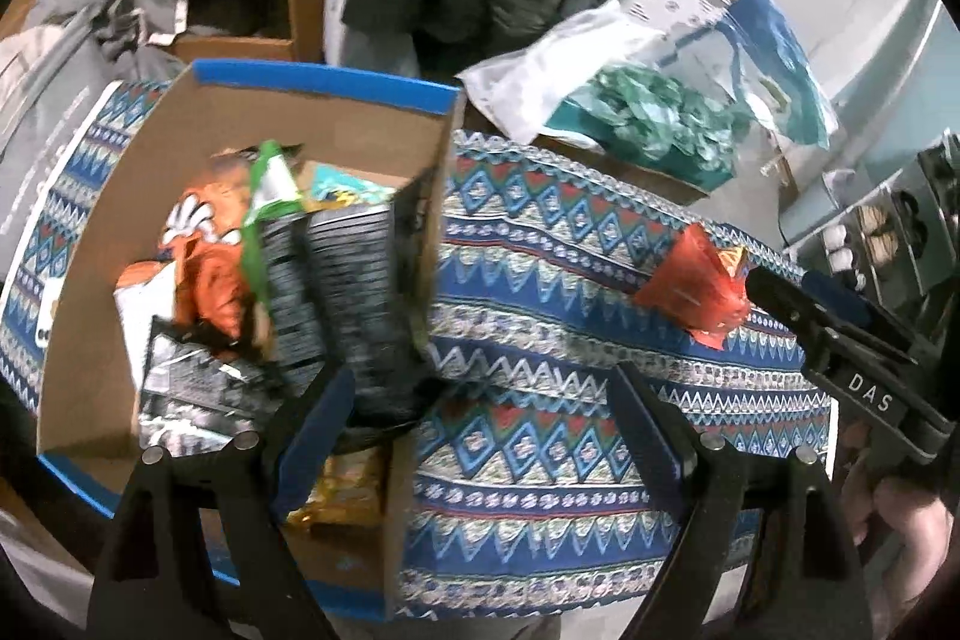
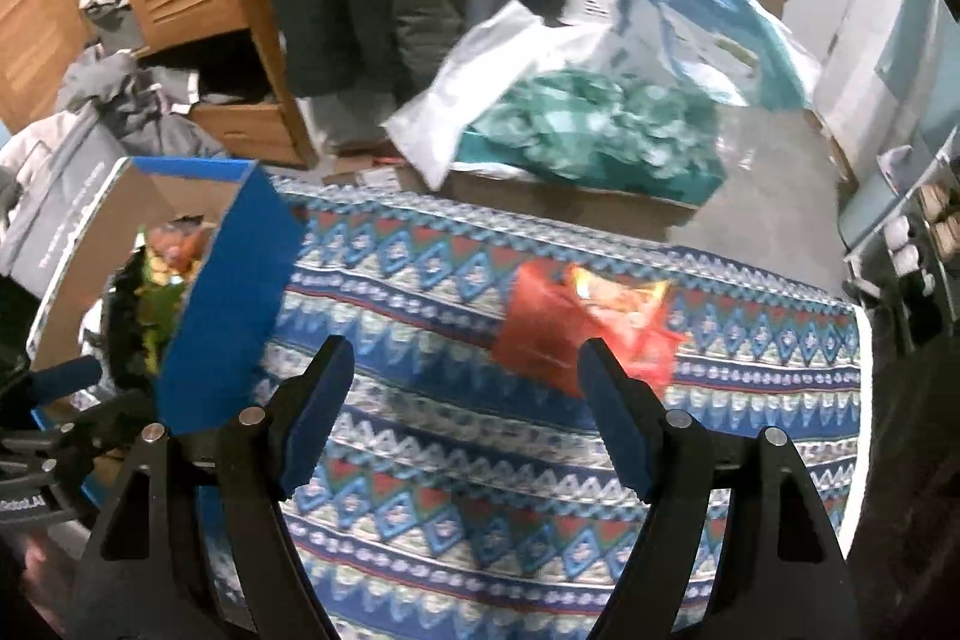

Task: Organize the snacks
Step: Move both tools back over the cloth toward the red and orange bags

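Snacks fill the box [image 1: 336, 112]; one red bag [image 2: 558, 334] remains. Right gripper [image 2: 462, 394], jaws wide, must close on it; left gripper [image 1: 480, 418] gapes empty.

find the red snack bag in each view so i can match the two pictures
Left wrist: red snack bag at right of centre on the patterned cloth, just beyond the right gripper.
Right wrist: red snack bag at centre-right, beyond the open fingers.
Shared landmark: cardboard box, left of the bag.

snacks [image 1: 288, 268] in box [image 1: 324, 112], packet [image 2: 576, 328] right
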`<state>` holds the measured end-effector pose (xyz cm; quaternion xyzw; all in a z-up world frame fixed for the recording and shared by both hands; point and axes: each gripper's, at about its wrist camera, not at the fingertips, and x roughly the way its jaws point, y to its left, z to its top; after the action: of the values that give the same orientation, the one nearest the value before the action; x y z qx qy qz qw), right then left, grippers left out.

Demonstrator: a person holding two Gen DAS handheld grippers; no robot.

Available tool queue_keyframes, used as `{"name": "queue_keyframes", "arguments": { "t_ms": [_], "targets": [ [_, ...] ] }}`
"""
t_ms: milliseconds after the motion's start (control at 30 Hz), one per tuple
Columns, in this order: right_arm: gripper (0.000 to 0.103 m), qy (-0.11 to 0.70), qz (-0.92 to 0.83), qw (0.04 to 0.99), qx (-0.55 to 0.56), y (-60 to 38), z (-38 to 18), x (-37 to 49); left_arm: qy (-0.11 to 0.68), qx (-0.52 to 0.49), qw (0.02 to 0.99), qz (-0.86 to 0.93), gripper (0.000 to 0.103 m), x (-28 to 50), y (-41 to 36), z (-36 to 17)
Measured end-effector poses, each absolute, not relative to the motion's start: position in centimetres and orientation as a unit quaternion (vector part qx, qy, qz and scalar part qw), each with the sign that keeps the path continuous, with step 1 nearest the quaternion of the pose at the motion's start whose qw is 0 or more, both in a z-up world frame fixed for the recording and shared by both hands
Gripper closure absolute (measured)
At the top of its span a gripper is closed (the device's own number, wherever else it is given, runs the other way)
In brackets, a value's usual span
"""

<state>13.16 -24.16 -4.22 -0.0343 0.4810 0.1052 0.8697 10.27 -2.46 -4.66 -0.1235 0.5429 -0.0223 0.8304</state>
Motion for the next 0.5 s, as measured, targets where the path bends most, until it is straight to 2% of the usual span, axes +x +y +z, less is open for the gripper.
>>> {"name": "queue_keyframes", "arguments": {
  "t_ms": [500],
  "targets": [
    [0.026, 0.515, 0.043, 0.856, -0.028, -33.3, -7.5, 18.4, 0.558, -0.067, 0.826, -0.032, 0.014, 15.1, -9.9, -5.5]
  ]
}}
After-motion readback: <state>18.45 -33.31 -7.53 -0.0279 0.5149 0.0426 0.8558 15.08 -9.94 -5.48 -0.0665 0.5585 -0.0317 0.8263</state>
